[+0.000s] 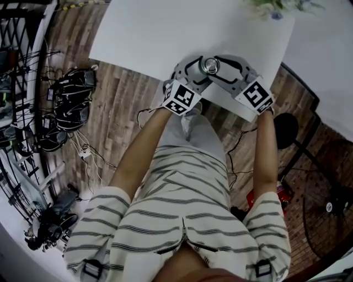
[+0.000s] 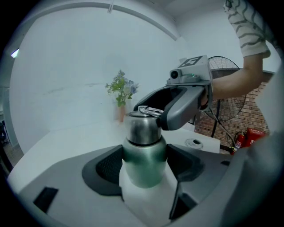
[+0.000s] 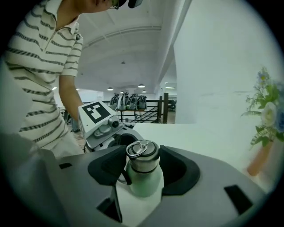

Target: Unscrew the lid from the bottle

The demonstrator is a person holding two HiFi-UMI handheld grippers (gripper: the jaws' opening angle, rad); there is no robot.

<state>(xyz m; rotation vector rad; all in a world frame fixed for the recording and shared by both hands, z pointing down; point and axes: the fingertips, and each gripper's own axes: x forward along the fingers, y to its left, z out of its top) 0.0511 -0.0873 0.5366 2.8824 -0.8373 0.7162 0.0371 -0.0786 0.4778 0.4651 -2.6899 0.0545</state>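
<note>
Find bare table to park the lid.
Free: the white table beyond the bottle, out to the flowers at the far right corner. Crowded: the near edge, where left gripper holds the bottle and right gripper its lid.

Lid (image 2: 142, 127): bare metal, brushed, glossy.
Bottle (image 2: 143, 166): green coating, smooth, satin.
Left gripper (image 2: 144, 165) shell: grey plastic, matt.
Pads (image 2: 106, 167): black, matt, finely textured.
Table (image 1: 165, 33) beneath the tool: white, smooth, matt.
Floor (image 1: 121, 110): wood planks, grained.

The bottle (image 1: 210, 66) stands near the tabletop's (image 1: 160, 33) front edge, between the left tongs (image 2: 145, 165) and right tongs (image 3: 143, 170), the flowers (image 2: 120, 91) well behind it.
</note>
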